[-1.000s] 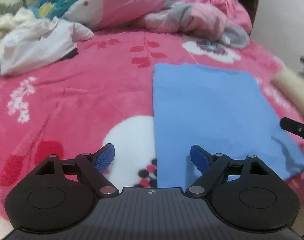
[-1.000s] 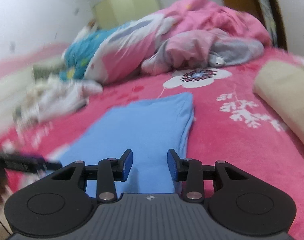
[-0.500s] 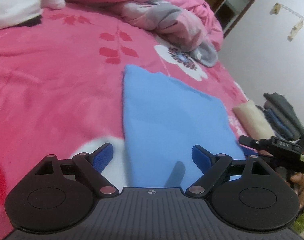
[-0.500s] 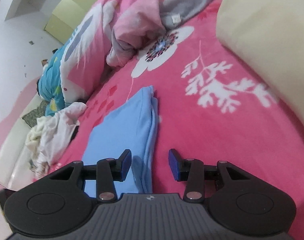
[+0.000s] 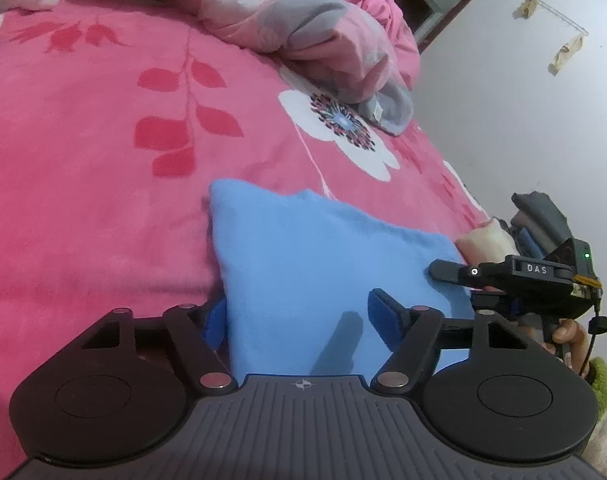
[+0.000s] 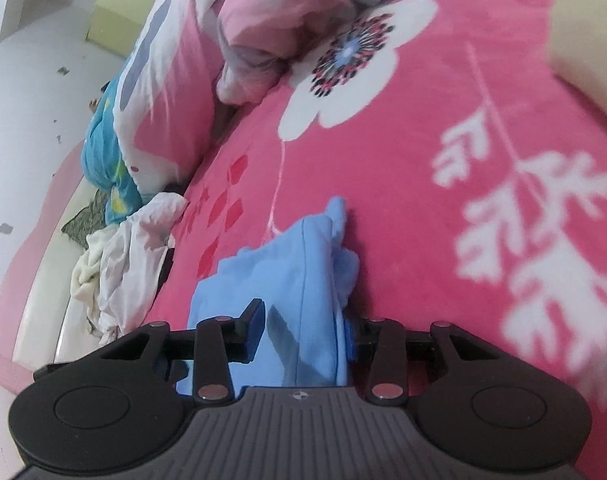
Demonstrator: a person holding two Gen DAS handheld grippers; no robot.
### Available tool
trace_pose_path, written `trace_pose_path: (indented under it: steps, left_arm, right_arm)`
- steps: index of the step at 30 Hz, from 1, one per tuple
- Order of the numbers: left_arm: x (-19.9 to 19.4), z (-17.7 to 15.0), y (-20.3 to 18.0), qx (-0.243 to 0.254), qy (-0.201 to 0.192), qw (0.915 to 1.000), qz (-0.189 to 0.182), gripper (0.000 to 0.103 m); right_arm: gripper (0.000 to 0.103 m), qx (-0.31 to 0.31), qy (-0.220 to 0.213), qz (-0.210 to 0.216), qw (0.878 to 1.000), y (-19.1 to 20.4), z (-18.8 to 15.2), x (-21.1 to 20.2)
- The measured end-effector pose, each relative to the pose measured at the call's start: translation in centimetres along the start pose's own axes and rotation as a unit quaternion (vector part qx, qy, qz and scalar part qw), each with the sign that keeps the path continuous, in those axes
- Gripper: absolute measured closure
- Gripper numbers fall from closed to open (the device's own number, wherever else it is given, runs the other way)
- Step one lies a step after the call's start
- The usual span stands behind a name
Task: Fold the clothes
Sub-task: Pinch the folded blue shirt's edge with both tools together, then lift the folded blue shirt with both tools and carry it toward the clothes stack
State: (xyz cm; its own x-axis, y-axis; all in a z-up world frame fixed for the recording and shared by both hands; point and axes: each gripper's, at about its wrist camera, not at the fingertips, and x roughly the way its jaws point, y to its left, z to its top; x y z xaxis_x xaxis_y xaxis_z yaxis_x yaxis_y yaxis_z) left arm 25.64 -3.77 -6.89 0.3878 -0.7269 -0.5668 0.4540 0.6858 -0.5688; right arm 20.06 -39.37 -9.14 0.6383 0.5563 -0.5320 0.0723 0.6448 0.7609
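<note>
A folded light-blue garment (image 5: 323, 256) lies on the pink floral blanket (image 5: 95, 184). My left gripper (image 5: 299, 312) straddles its near left corner. The left pad sits at the cloth's edge and the right pad hovers above the fabric, jaws closing without pressing. In the right wrist view the same garment (image 6: 303, 264) shows its rumpled right edge between the jaws of my right gripper (image 6: 303, 322). Those jaws are closing too, and a gap shows beside the left pad. One right finger (image 5: 449, 271) rests over the cloth's right side, with a hand behind it.
A crumpled pink-and-grey quilt (image 5: 323, 40) lies at the far end of the bed. White clothes (image 6: 119, 264) are heaped at the left. A beige folded cloth (image 5: 485, 242) and dark folded clothes (image 5: 543, 220) sit at the right edge by the wall.
Both grippers have swung in low onto the blue garment, one at each side. The left jaws have narrowed. The garment's right edge now stands bunched between the right jaws.
</note>
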Motion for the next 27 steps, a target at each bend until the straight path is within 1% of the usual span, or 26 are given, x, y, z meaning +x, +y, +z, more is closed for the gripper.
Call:
trace_pose_path:
  steps: [1, 2, 3, 4, 5, 6, 7, 10, 13, 18, 22, 27]
  left_arm:
    - [0.2, 0.2, 0.2, -0.007, -0.004, 1.0000, -0.002, 0.045]
    - [0.4, 0.4, 0.5, -0.016, -0.009, 0.9998, -0.005, 0.047]
    - [0.6, 0.5, 0.8, -0.025, -0.013, 0.9996, -0.007, 0.052]
    - [0.7, 0.7, 1.0, -0.034, -0.017, 0.9992, -0.007, 0.060]
    - [0.8, 0.8, 1.3, -0.044, -0.020, 0.9988, -0.007, 0.064]
    - [0.8, 0.8, 1.4, -0.049, -0.024, 0.9985, -0.005, 0.073]
    - [0.8, 0.8, 1.4, -0.051, -0.027, 0.9983, -0.002, 0.080]
    - [0.5, 0.9, 1.2, -0.053, -0.037, 0.9979, 0.005, 0.092]
    - [0.0, 1.1, 0.5, -0.057, -0.047, 0.9972, 0.008, 0.095]
    - [-2.0, 1.6, -1.9, -0.047, -0.081, 0.9956, 0.006, 0.096]
    - [-4.9, 1.4, -5.2, -0.013, -0.118, 0.9929, 0.009, 0.097]
    - [-9.2, 0.1, -9.6, 0.024, -0.169, 0.9853, -0.005, 0.097]
  right_arm:
    - [0.066, -0.002, 0.001, 0.004, 1.000, 0.0, 0.2, 0.3]
    - [0.069, -0.005, 0.001, 0.006, 1.000, 0.0, 0.5, 0.6]
    - [0.074, -0.009, 0.000, 0.006, 1.000, 0.0, 0.6, 0.8]
    - [0.076, -0.013, -0.001, 0.006, 1.000, 0.1, 0.8, 1.0]
    - [0.080, -0.016, -0.003, 0.006, 1.000, 0.1, 0.8, 1.1]
    - [0.082, -0.019, -0.004, 0.006, 1.000, 0.2, 0.9, 1.2]
    - [0.082, -0.024, -0.007, 0.005, 1.000, 0.3, 0.9, 1.2]
    - [0.084, -0.059, -0.026, -0.004, 0.998, 1.4, 0.4, 0.6]
    - [0.086, -0.095, -0.048, -0.017, 0.994, 2.9, -0.1, -0.1]
    - [0.086, -0.144, -0.079, -0.031, 0.986, 5.7, -0.9, -1.7]
    - [0.087, -0.191, -0.113, -0.043, 0.974, 8.5, -2.3, -4.2]
    - [0.087, -0.241, -0.163, -0.048, 0.956, 11.7, -4.7, -8.1]
